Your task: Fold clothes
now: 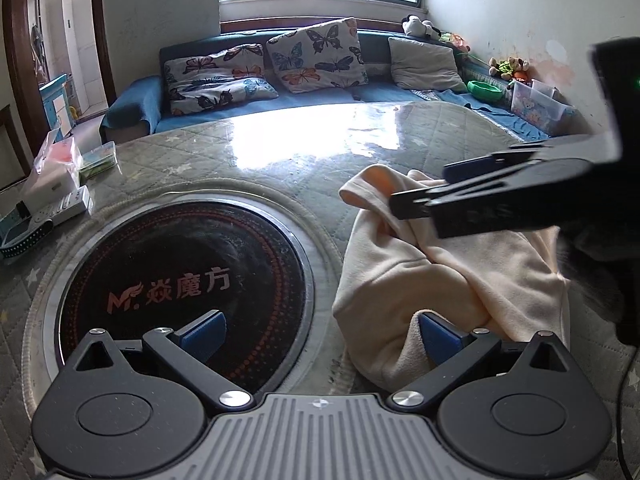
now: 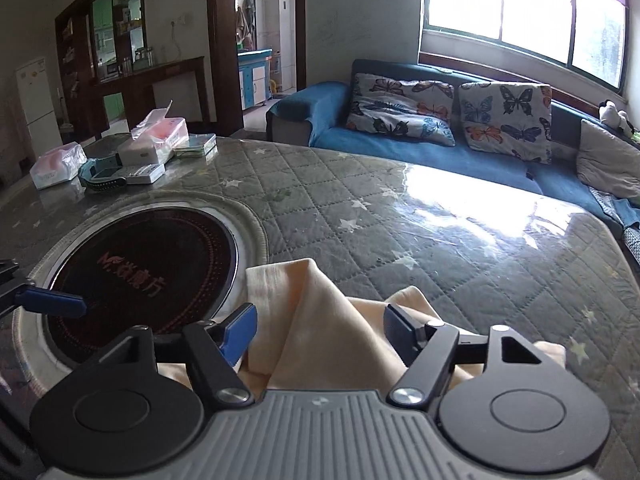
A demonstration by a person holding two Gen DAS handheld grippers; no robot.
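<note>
A cream garment [image 1: 452, 276] lies crumpled in loose folds on the quilted table [image 1: 280, 168]

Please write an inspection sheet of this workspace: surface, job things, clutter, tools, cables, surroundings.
Surface: quilted grey table cover under glossy clear film, with a round black cooktop set in it.
Job's things: one cream garment, crumpled, lying right of the cooktop.
Clutter: tissue packs, a white remote and a teal strap at the far left edge.
Grippers: left tool open, one pad at the garment's edge; right tool open over the garment.
Cables: a dark cable at the right edge.
Surroundings: blue sofa with butterfly cushions, window behind.
</note>
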